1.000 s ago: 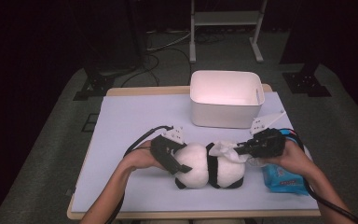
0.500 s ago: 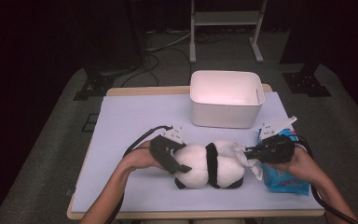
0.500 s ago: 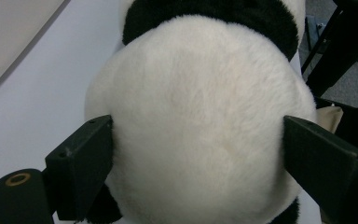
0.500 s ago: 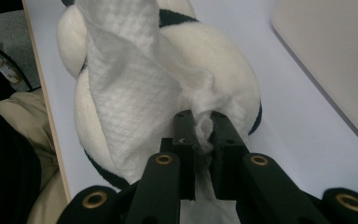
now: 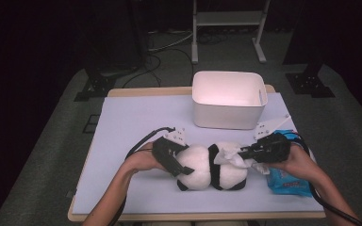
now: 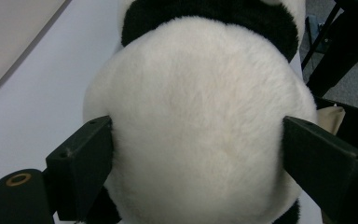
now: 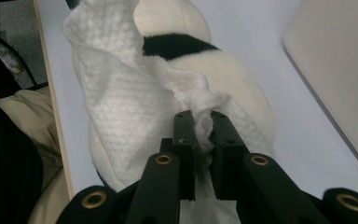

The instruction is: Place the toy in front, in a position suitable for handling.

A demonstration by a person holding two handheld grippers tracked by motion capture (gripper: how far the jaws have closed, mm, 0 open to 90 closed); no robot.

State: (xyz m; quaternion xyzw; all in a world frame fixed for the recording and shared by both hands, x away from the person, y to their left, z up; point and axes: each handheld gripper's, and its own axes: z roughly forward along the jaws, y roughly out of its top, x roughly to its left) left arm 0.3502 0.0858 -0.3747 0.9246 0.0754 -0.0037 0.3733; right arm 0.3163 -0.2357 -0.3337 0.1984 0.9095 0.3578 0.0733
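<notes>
A black-and-white plush panda (image 5: 212,167) lies on the table near the front edge. My left gripper (image 5: 178,162) grips its white body (image 6: 200,121) from the left, one jaw on each flank. My right gripper (image 5: 245,153) comes in from the right, shut on a crumpled white wipe (image 5: 231,155). In the right gripper view the wipe (image 7: 121,93) drapes over the panda (image 7: 233,93) while its bunched end sits pinched between my gripper's (image 7: 200,122) jaws.
A white plastic bin (image 5: 228,99) stands behind the panda toward the back right. A blue wipes packet (image 5: 287,181) lies under the right hand near the front right edge. The pale table mat (image 5: 132,122) is bare on the left.
The right gripper with the wipe slid a little across the panda's right half. The left gripper kept its hold in place.
</notes>
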